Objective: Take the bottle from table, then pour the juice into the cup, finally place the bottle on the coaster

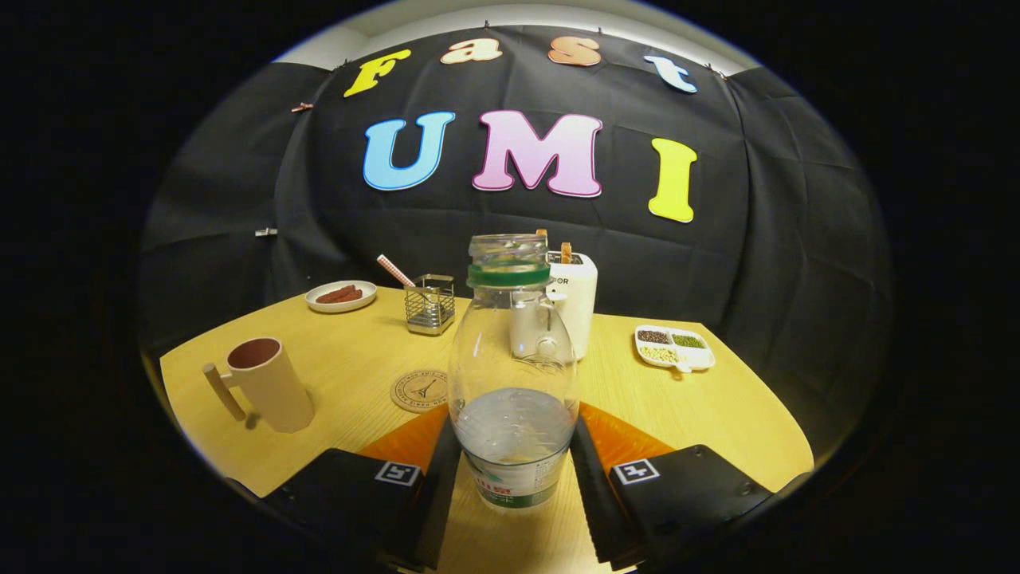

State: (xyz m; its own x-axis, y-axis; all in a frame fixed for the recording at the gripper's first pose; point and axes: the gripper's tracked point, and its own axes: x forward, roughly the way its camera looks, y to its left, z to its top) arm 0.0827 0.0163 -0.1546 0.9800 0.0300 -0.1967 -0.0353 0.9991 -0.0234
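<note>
We see the bottle (512,375) upright, long axis vertical, green-ringed neck up, our fingers (514,486) pressed on its lower sides, desk (701,414) beneath, coaster (420,391) just beyond-left, cup (269,384) farther left.

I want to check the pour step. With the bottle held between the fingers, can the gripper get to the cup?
Probably yes. The gripper holds the bottle upright, and bare table lies between it and the cup.
</note>
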